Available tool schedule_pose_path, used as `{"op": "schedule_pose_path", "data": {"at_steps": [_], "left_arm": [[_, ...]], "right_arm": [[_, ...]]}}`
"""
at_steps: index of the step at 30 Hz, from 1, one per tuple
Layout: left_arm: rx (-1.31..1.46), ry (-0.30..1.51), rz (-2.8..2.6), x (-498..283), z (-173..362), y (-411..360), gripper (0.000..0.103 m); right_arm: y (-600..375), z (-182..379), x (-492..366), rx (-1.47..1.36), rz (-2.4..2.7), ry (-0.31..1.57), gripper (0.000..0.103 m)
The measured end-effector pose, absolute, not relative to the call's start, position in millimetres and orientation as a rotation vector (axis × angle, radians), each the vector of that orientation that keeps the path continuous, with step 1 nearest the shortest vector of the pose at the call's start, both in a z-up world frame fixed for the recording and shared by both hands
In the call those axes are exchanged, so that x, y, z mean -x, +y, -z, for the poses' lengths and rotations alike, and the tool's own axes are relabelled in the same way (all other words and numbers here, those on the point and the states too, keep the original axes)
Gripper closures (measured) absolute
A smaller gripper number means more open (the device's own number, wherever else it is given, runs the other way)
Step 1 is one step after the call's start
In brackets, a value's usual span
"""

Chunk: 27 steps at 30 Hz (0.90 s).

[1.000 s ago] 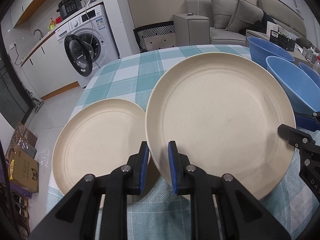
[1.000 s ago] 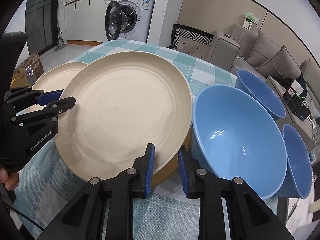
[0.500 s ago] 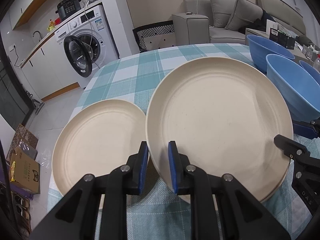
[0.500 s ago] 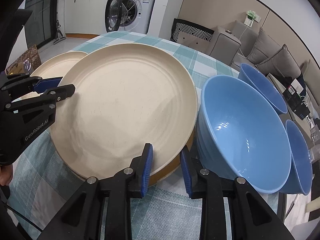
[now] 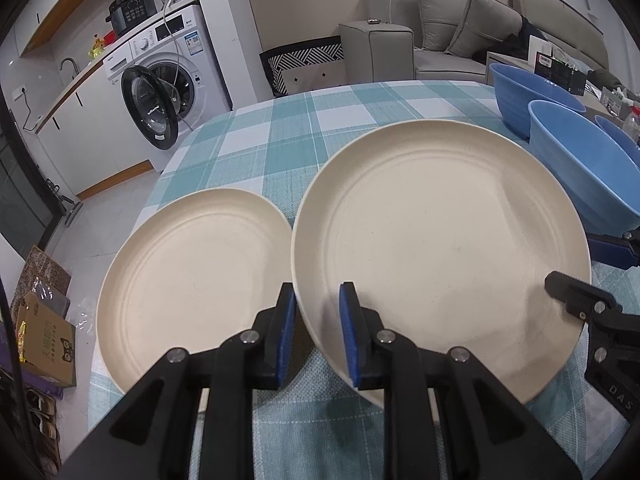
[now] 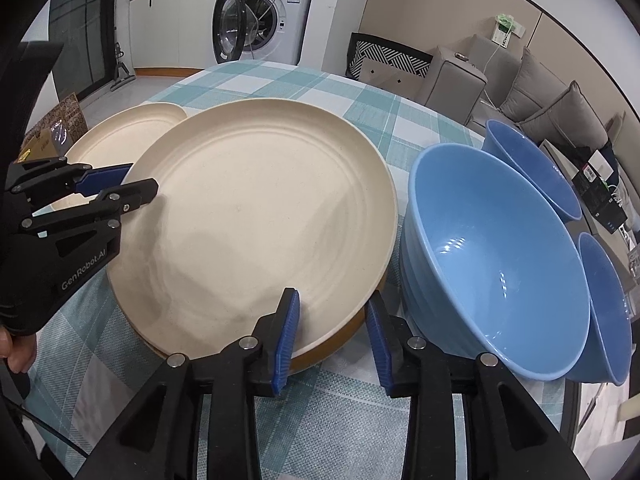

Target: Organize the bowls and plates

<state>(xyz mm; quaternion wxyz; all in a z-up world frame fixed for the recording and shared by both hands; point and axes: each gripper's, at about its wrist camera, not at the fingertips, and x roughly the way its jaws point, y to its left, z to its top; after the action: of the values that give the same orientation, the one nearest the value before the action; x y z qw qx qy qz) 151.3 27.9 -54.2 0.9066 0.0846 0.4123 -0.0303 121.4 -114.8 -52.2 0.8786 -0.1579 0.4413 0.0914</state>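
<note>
Left wrist view: the left gripper (image 5: 317, 334) is straddling the big plate's (image 5: 440, 248) near rim at lower centre, its pads apart. A small plate (image 5: 192, 280) is lying lower left on the checked worktop (image 5: 304, 128).

Right wrist view: the right gripper (image 6: 332, 336) is straddling the same plate's (image 6: 256, 232) lower-right rim, gaping open. Three blue bowls (image 6: 496, 256) are sitting at the right.

**Readable lettering**

The left gripper (image 6: 116, 190), seen from the right wrist view at the left edge, bears "GenRobot.AI" in pale letters on its black body. The right gripper (image 5: 568, 264), seen from the left wrist view at the far right edge, shows the letters "DAS" on its black body, cut off by the frame. Labels on the washer (image 6: 256, 12) and on the box (image 5: 48, 340) are too small to read.
</note>
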Motion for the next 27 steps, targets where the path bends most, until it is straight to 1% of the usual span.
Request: {"op": "schedule_pose_path", "data": {"at_steps": [4, 6, 7, 8, 9, 12, 15, 17, 20, 21, 23, 26, 27], "left_arm": [[-0.178, 0.852, 0.072, -149.7, 54.6, 26.5, 0.081], [-0.169, 0.848, 0.099, -147.5, 52.4, 25.4, 0.079], [-0.171, 0.843, 0.105, -145.9, 51.0, 24.3, 0.07], [-0.175, 0.837, 0.105, -144.4, 50.2, 23.3, 0.059], [-0.18, 0.827, 0.106, -142.5, 48.8, 22.3, 0.055], [-0.173, 0.817, 0.119, -138.9, 45.9, 22.1, 0.054], [-0.147, 0.823, 0.118, -137.3, 44.8, 27.1, 0.051], [-0.115, 0.832, 0.112, -136.1, 43.7, 32.9, 0.05], [-0.057, 0.829, 0.126, -132.2, 39.1, 43.1, 0.05], [-0.042, 0.822, 0.128, -130.3, 36.4, 46.5, 0.049], [-0.036, 0.807, 0.124, -127.0, 31.0, 50.0, 0.044], [-0.034, 0.788, 0.124, -122.4, 23.4, 53.1, 0.043], [-0.029, 0.785, 0.126, -121.2, 21.1, 54.6, 0.041]], "right_arm": [[-113.7, 54.7, -116.8, 0.327, -0.202, 0.926, 0.058], [-115.0, 54.1, -114.3, 0.321, -0.206, 0.924, 0.05], [-115.7, 53.9, -113.2, 0.321, -0.208, 0.924, 0.048], [-115.6, 53.2, -112.7, 0.323, -0.214, 0.918, 0.046], [-115.7, 52.1, -111.4, 0.326, -0.219, 0.91, 0.042], [-116.1, 49.5, -107.9, 0.322, -0.23, 0.897, 0.03], [-118.4, 46.4, -106.1, 0.305, -0.234, 0.887, 0.022], [-121.1, 43.1, -106.3, 0.282, -0.253, 0.88, 0.019], [-126.6, 39.1, -107.6, 0.226, -0.281, 0.881, 0.018], [-127.4, 38.1, -107.8, 0.213, -0.291, 0.882, 0.017], [-128.9, 36.0, -108.2, 0.181, -0.317, 0.881, 0.013], [-129.7, 32.7, -107.8, 0.138, -0.338, 0.878, 0.006], [-129.0, 31.9, -107.4, 0.134, -0.343, 0.875, 0.005]]}}
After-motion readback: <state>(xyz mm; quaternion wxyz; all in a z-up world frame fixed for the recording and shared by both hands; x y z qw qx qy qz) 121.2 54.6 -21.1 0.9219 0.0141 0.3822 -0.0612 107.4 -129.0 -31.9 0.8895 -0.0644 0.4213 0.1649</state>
